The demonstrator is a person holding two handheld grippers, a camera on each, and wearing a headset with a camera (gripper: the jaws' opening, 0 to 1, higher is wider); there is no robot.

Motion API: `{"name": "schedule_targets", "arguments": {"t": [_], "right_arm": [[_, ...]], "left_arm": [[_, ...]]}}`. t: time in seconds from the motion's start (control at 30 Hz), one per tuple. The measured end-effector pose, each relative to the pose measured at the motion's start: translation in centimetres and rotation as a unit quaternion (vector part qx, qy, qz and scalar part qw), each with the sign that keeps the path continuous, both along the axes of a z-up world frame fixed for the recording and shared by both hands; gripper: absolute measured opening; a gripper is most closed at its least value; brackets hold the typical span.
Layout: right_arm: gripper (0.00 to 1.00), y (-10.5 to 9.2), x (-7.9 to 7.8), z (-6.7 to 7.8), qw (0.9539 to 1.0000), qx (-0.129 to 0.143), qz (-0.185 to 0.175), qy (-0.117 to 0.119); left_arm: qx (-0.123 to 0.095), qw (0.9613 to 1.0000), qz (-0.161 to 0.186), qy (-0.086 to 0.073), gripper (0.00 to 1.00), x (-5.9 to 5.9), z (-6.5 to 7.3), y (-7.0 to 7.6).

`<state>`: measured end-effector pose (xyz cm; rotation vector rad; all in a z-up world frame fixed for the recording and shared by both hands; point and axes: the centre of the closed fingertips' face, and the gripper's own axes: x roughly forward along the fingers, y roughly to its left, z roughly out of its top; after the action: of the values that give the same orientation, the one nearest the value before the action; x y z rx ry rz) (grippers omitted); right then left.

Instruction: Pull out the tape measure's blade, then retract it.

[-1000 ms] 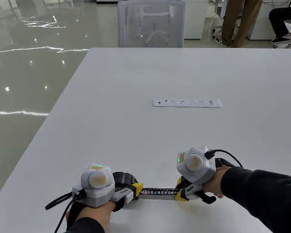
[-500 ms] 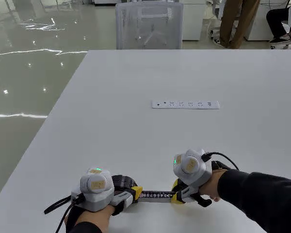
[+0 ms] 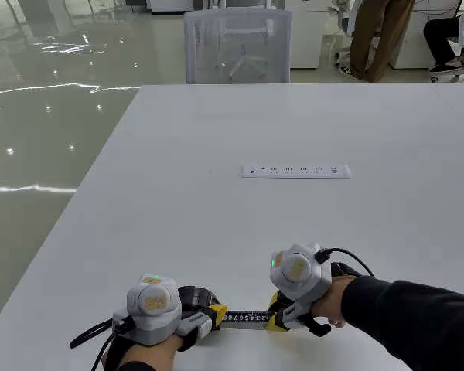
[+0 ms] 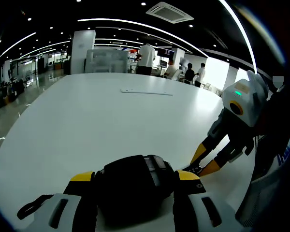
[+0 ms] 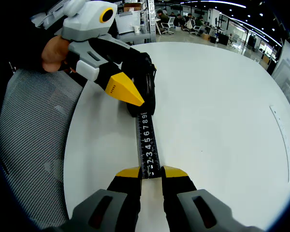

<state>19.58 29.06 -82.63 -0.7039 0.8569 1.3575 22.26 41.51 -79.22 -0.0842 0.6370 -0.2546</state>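
The black tape measure case (image 3: 195,297) lies near the table's front edge, and my left gripper (image 3: 210,315) is shut on it. In the left gripper view the case (image 4: 135,186) sits between the yellow-tipped jaws of the left gripper (image 4: 135,176). A short stretch of numbered blade (image 3: 246,317) runs right from the case to my right gripper (image 3: 273,321), which is shut on the blade's end. In the right gripper view the blade (image 5: 146,140) leads from the right gripper (image 5: 150,172) up to the case (image 5: 142,87).
A white power strip (image 3: 295,171) lies flat mid-table, beyond both grippers. A mesh chair (image 3: 238,46) stands at the table's far edge. People stand and sit at the back right. The white table (image 3: 178,201) ends at the left over a glossy floor.
My right gripper has moved left toward the case, and the exposed blade between the grippers is shorter. The left gripper holds the case in about the same place. The head camera tilted slightly.
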Motion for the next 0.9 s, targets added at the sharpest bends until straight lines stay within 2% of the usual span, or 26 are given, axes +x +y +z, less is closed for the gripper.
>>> {"name": "schedule_targets", "arguments": {"t": [0.37,0.43,0.7,0.83,0.87,0.9], "right_arm": [[0.13,0.9,0.1,0.0,1.0000,0.005,-0.006,0.005],[0.13,1.0,0.2,0.0,0.9999,0.005,-0.008,0.006],[0.13,1.1,0.2,0.0,1.0000,0.000,-0.001,0.002],[0.13,1.1,0.3,-0.1,1.0000,0.002,-0.006,0.004],[0.13,1.2,0.3,-0.1,1.0000,0.002,-0.007,0.005],[0.13,1.1,0.2,-0.1,1.0000,0.002,-0.007,0.005]], "left_arm": [[-0.002,1.0000,0.005,-0.001,0.60,-0.1,0.0,0.0],[0.003,1.0000,-0.001,-0.003,0.61,-0.1,0.0,-0.1],[0.000,1.0000,0.000,-0.001,0.61,-0.1,0.1,-0.1],[0.003,1.0000,0.009,-0.002,0.62,-0.1,0.0,-0.1],[0.003,0.9999,0.014,0.004,0.62,-0.3,-0.1,-0.1],[-0.009,0.9992,0.032,0.021,0.62,-0.5,-0.4,0.0]]}}
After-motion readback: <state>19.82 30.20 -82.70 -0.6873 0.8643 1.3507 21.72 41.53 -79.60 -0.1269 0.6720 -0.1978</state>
